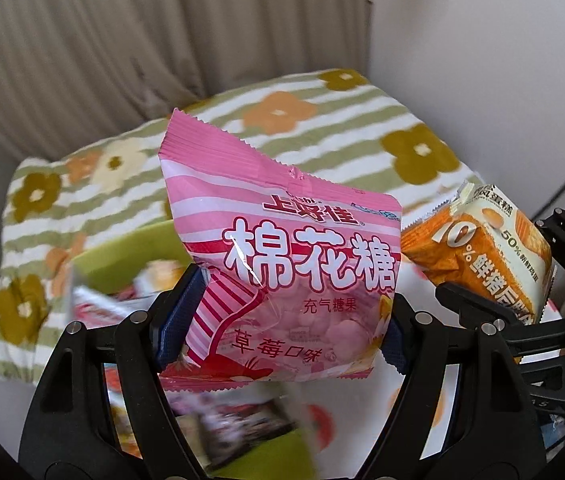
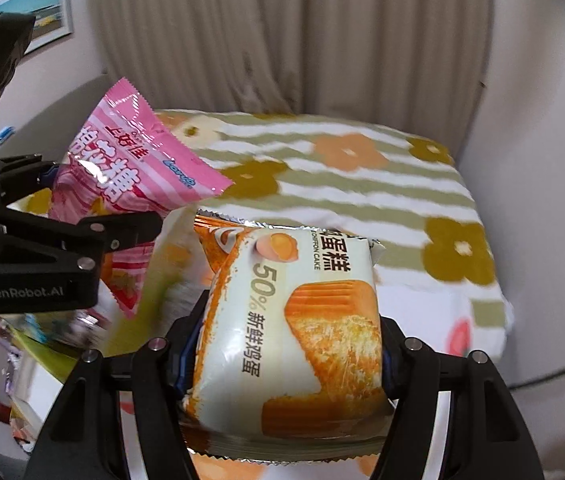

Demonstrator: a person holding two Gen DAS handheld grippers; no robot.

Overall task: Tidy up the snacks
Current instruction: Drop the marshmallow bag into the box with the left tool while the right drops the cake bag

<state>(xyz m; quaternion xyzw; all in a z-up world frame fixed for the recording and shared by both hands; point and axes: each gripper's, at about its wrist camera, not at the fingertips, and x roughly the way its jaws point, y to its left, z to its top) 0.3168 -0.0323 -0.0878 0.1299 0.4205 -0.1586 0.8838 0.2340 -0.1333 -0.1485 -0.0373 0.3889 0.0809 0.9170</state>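
My left tool (image 1: 282, 312) is clamped on the pink marshmallow bag (image 1: 282, 264), its two blue pads pressing the puffy lower half from either side while the crimped, zigzag top seal stands free above them. My right tool (image 2: 286, 356) grips the orange chiffon cake packet (image 2: 294, 328) the same way, pads squeezing the glossy film at its sides, the serrated seal jutting out past the tips. Both packs are lifted off whatever lies below, side by side and close, yet not touching; from the right wrist camera the pink bag (image 2: 130, 176) sits up and to the left of the cake. Ahead spreads a soft quilted cloth (image 1: 322, 128) with green stripes and orange and olive flowers, its far edge rounded off against a pleated beige curtain (image 1: 122, 40) and a plain wall, so there is open room in front. Below my left tool a lime-green bin (image 1: 122, 256) holds blurred wrappers, too smeared to name. A thin dark cable (image 2: 542, 376) curves along the right.
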